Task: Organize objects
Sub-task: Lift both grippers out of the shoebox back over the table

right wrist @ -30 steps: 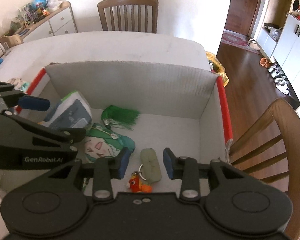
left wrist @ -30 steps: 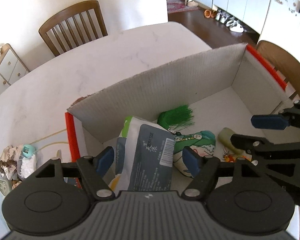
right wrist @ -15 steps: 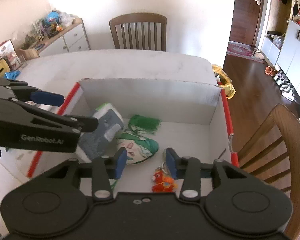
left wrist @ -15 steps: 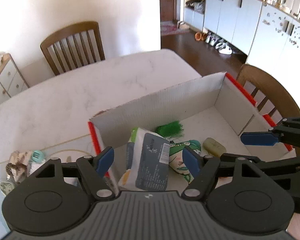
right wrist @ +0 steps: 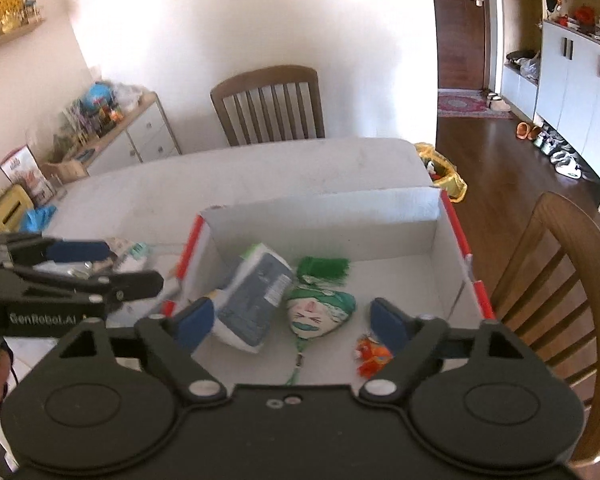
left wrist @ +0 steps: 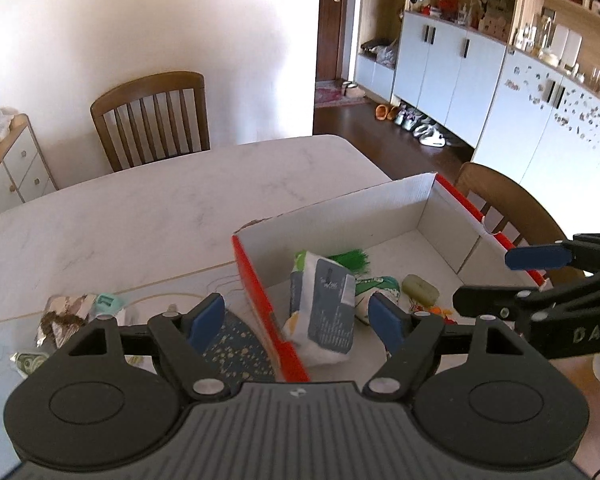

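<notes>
While both tools hang up above it w/ nothing in them, the cardboard box sits on the table, big but prob light and bendy, so hold it by a wall. Inside leans a soft tissue pack: squishy, grab across the middle. Next the green face pouch, floppy, pinch the fat part. Smallest is the orange charm, take its body. Left gripper is wide open; right gripper has just been opening, empty.
</notes>
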